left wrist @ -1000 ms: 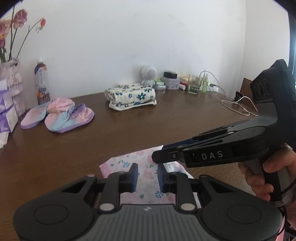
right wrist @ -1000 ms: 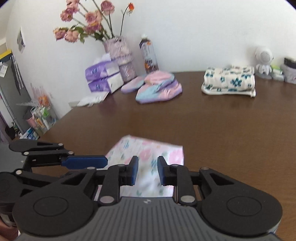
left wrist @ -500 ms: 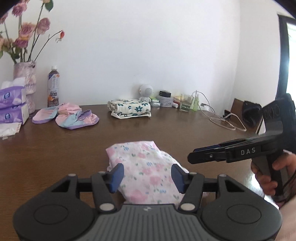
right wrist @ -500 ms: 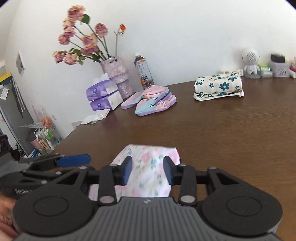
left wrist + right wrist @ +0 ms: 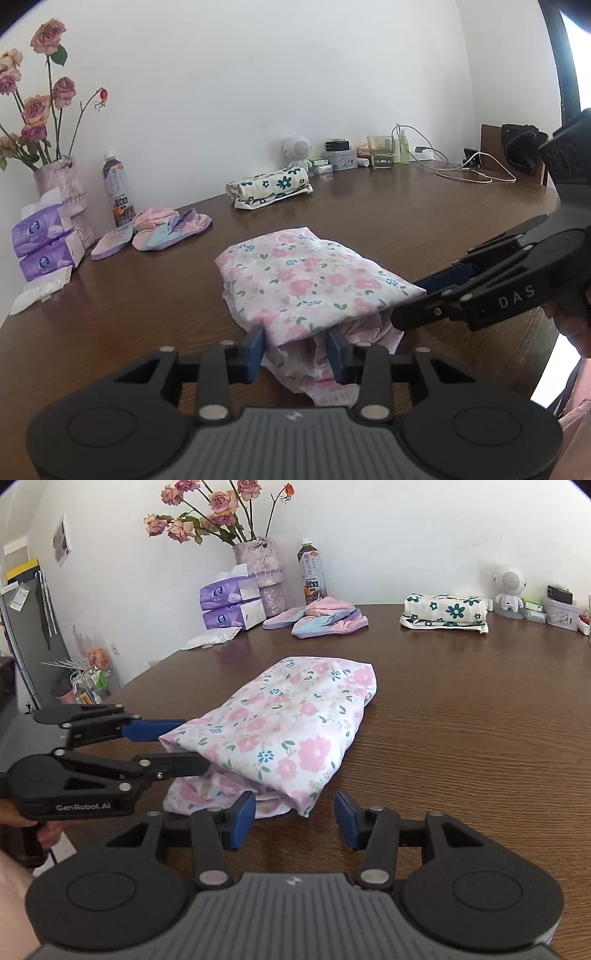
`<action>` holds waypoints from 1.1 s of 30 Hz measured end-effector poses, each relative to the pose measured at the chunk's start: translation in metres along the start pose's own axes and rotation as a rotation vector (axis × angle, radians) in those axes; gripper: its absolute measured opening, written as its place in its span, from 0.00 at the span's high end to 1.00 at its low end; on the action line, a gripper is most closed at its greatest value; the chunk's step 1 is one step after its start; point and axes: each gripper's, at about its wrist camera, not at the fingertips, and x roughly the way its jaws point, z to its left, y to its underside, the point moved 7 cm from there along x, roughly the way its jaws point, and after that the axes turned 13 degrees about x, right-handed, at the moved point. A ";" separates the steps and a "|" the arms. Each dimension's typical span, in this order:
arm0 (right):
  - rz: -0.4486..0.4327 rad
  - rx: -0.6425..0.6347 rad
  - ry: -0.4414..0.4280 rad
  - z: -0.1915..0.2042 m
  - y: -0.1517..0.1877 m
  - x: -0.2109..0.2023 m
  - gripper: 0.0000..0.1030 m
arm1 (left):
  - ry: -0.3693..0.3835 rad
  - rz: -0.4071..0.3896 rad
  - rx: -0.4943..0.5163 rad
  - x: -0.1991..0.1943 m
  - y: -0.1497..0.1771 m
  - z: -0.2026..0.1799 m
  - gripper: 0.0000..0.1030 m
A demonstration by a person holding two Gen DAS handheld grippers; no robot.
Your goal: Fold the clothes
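A pink floral cloth [image 5: 306, 280] [image 5: 291, 723] lies folded over in a thick bundle on the brown table [image 5: 110, 314]. My left gripper [image 5: 295, 349] has the bundle's near edge between its jaws, which are closing; both pads touch the fabric. From the right wrist view the left gripper [image 5: 192, 744] bites the cloth's left corner from the side. My right gripper [image 5: 294, 819] is open and its jaws are opening, with the cloth's near corner just ahead of the gap and untouched. In the left wrist view the right gripper [image 5: 410, 302] straddles the cloth's right corner.
At the back lie a folded cream cloth with blue flowers [image 5: 271, 186] and pastel garments [image 5: 170, 229]. A bottle [image 5: 118, 192], a vase of roses [image 5: 62, 192] and tissue packs [image 5: 42, 240] stand at the left. A glass [image 5: 380, 153] and cables sit far right.
Both grippers drew back toward the table's near edge, so more of the cloth shows. The left jaws spread wide, then narrowed on the cloth's near edge. The right jaws widened.
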 end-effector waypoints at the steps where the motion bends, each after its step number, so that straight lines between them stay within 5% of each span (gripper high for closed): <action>1: -0.008 0.011 0.006 -0.001 -0.001 0.002 0.54 | -0.010 0.003 0.010 -0.001 0.001 -0.002 0.70; 4: -0.022 0.057 -0.005 -0.003 -0.001 0.006 0.60 | -0.054 0.007 0.050 -0.002 0.001 -0.008 0.94; 6: -0.025 0.093 -0.014 -0.005 0.000 0.008 0.80 | -0.075 -0.001 0.093 -0.003 0.002 -0.014 0.95; 8: -0.030 0.133 -0.022 -0.008 0.001 0.009 0.85 | -0.085 -0.016 0.122 -0.005 0.002 -0.020 0.95; 11: -0.040 0.187 -0.034 -0.013 0.002 0.008 0.87 | -0.083 -0.034 0.125 -0.008 0.004 -0.023 0.82; 14: -0.040 0.222 -0.049 -0.017 0.003 0.005 0.84 | -0.081 -0.038 0.073 -0.012 0.005 -0.018 0.49; 16: -0.044 0.212 -0.046 -0.016 0.003 0.004 0.78 | -0.075 -0.031 0.054 -0.010 0.006 -0.016 0.53; 17: -0.048 0.205 -0.042 -0.016 0.003 0.003 0.76 | -0.062 -0.025 0.051 -0.008 0.007 -0.016 0.64; 18: -0.052 0.197 -0.039 -0.015 0.003 0.003 0.76 | -0.054 -0.018 0.057 -0.006 0.008 -0.018 0.87; 19: -0.054 0.194 -0.038 -0.014 0.003 0.003 0.76 | -0.046 -0.010 0.064 -0.004 0.009 -0.020 0.95; 23: -0.054 0.198 -0.036 -0.013 0.004 0.006 0.87 | -0.061 -0.007 0.092 -0.006 0.010 -0.022 0.96; 25: -0.055 0.207 -0.040 -0.015 0.004 0.004 0.87 | -0.079 -0.011 0.087 -0.008 0.009 -0.021 0.88; 27: -0.057 0.200 -0.038 -0.014 0.004 0.000 0.84 | -0.103 -0.015 0.068 -0.008 0.009 -0.018 0.55; 28: -0.062 0.192 -0.035 -0.014 0.004 -0.001 0.84 | -0.110 -0.019 0.063 -0.008 0.008 -0.017 0.51; 29: -0.071 0.182 -0.033 -0.012 0.004 -0.003 0.83 | -0.114 -0.022 0.057 -0.008 0.008 -0.017 0.54; 31: -0.088 0.162 -0.027 -0.010 0.005 -0.005 0.82 | -0.093 -0.017 0.037 -0.005 0.008 -0.017 0.77; 32: -0.091 0.154 -0.020 -0.009 0.005 -0.005 0.82 | -0.089 -0.011 0.016 -0.004 0.010 -0.016 0.96; 33: -0.092 0.148 -0.012 -0.008 0.006 -0.004 0.83 | -0.086 -0.005 -0.005 -0.003 0.011 -0.015 0.96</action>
